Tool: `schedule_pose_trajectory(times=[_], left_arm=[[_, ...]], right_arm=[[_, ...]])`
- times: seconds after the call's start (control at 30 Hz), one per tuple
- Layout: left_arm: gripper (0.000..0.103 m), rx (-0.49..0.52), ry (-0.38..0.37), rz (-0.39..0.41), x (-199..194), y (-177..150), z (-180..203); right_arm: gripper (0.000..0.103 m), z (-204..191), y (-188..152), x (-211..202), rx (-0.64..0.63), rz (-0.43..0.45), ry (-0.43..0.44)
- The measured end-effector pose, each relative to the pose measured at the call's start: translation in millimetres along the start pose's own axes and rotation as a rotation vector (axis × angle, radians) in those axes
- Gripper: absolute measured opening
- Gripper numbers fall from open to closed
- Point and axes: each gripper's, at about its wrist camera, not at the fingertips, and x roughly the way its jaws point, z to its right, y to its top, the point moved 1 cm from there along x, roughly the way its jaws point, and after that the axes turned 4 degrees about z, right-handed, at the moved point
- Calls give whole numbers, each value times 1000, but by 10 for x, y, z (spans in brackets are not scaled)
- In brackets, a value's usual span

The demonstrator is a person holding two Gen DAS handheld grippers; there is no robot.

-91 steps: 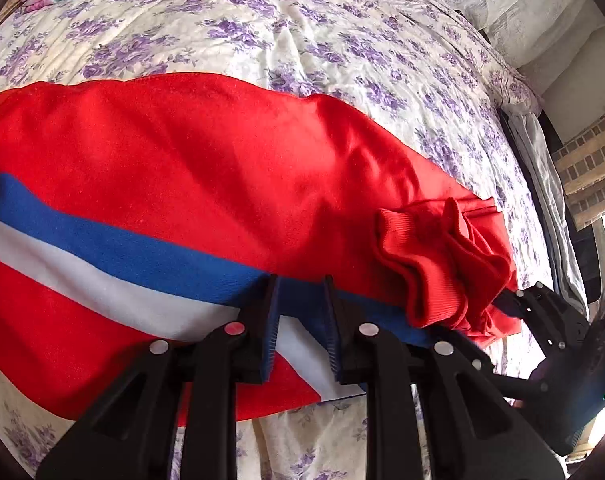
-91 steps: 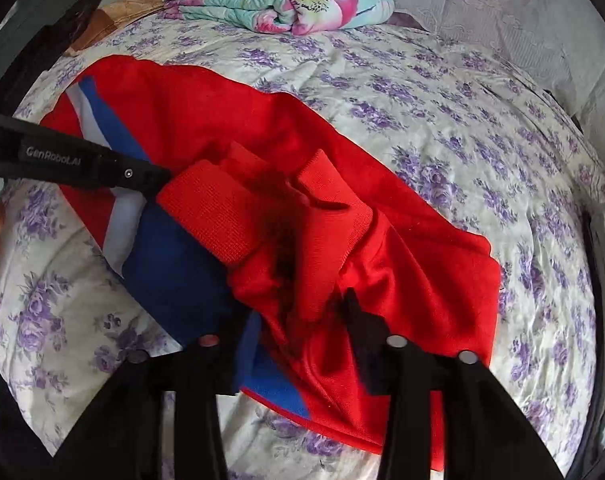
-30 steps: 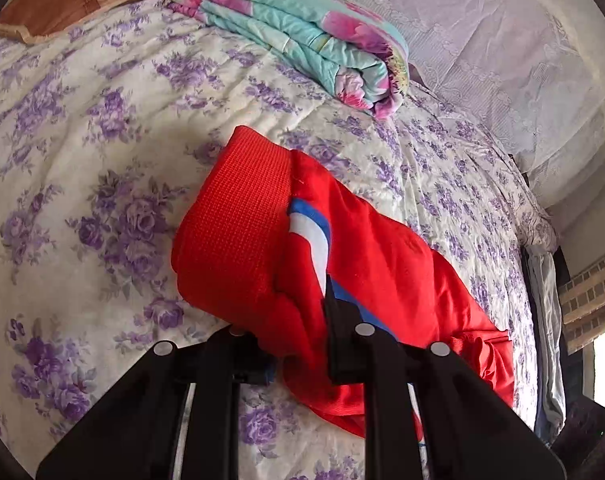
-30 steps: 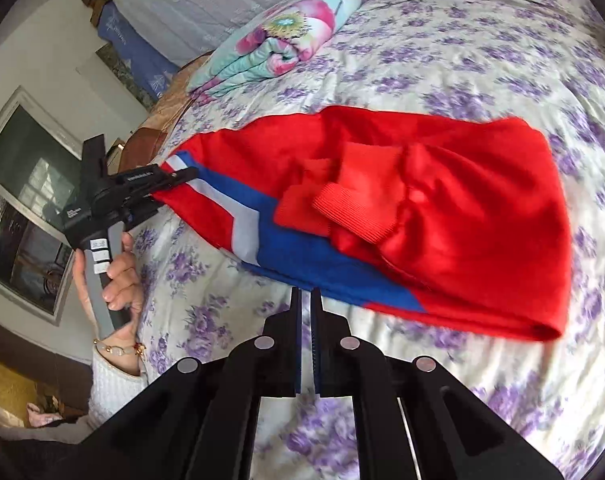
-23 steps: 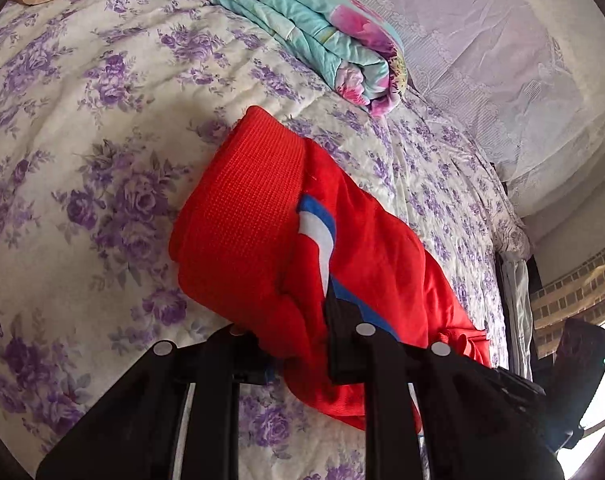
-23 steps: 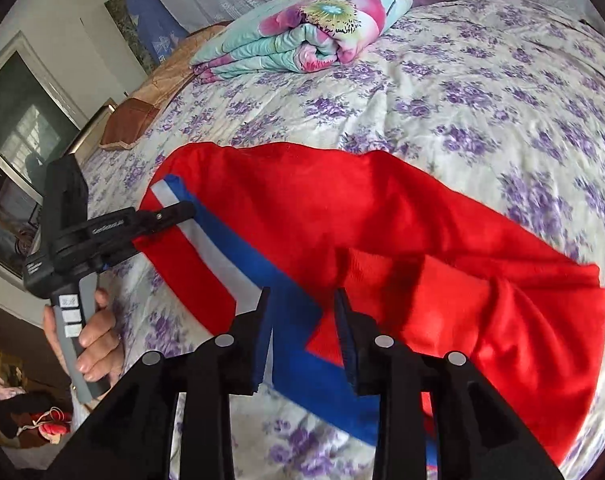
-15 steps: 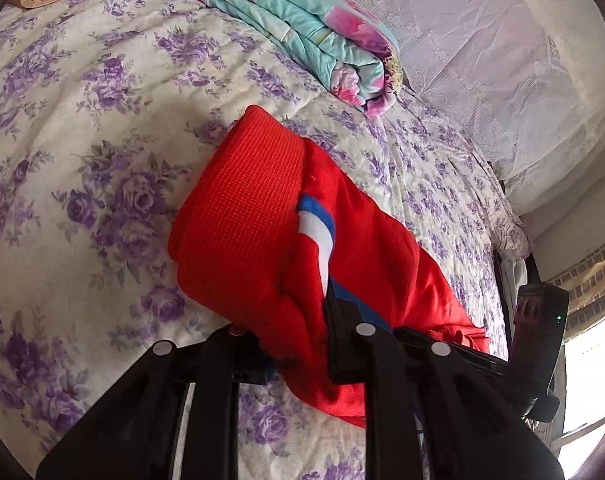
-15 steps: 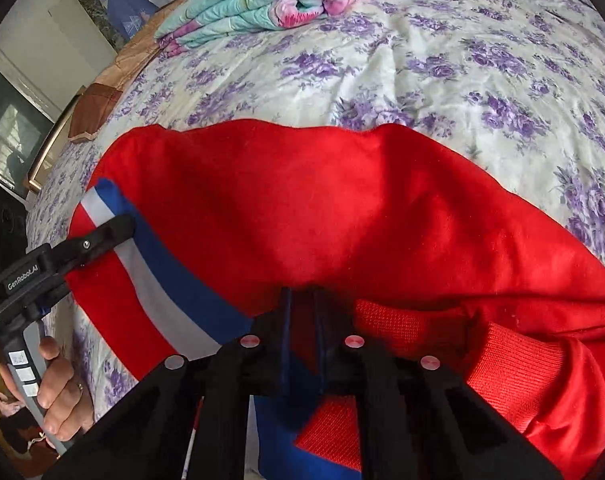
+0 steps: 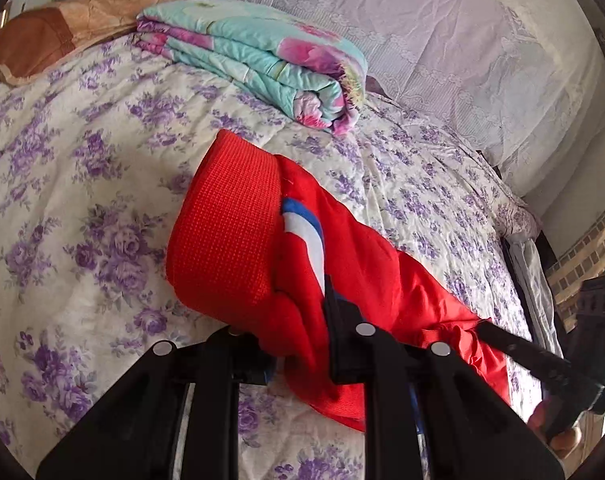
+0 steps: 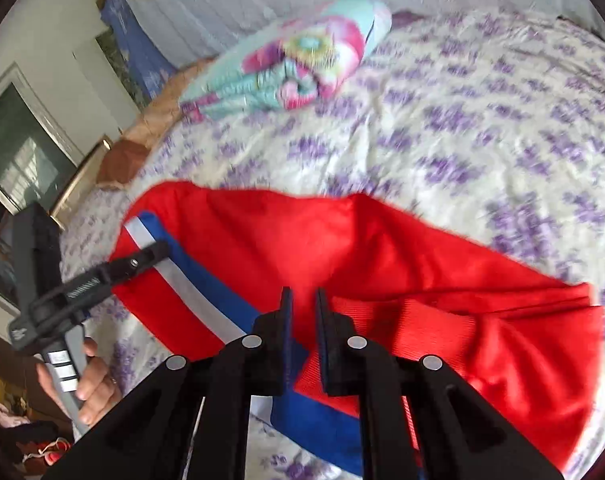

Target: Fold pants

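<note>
The left hand-held gripper [image 9: 298, 344] is clamped on a bunched edge of the red track pants [image 9: 342, 280], close to the ribbed waistband [image 9: 226, 232], with the blue and white side stripe [image 9: 306, 240] running down into its jaws. The right hand-held gripper [image 10: 302, 312] sits low over the other end of the garment with only a narrow gap between its fingers; red cloth shows in that gap, but the view is blurred and I cannot tell whether it is pinching the fabric or merely hovering just above it. Beside its fingertips lies a ribbed cuff [image 10: 414, 320], turned back on top of the leg. The pants stretch across the bed between the two tools, lying on the purple-flowered bedspread [image 9: 82, 200], with the stripe along the near edge. Judging by the single stripe on show and the cuff doubled over, the legs appear already laid one on the other, so the lengthwise fold looks done; what seems left is bringing waistband and cuff ends together and flattening the bundle. Farther off, well apart from the pants, a folded floral quilt [image 9: 254, 60] rests near the head of the bed beside a brown pillow [image 9: 62, 24].
</note>
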Motion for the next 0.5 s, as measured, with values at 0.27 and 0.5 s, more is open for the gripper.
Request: schedule_pose_trajectory(times=[0.27, 0.5], left_arm=[[17, 273, -115, 46, -443, -23, 1099], [16, 521, -147, -110, -12, -535, 2192]], right_arm=[[14, 1135, -556, -1349, 293, 179, -125], [14, 1532, -1138, -1661, 429, 206, -135]])
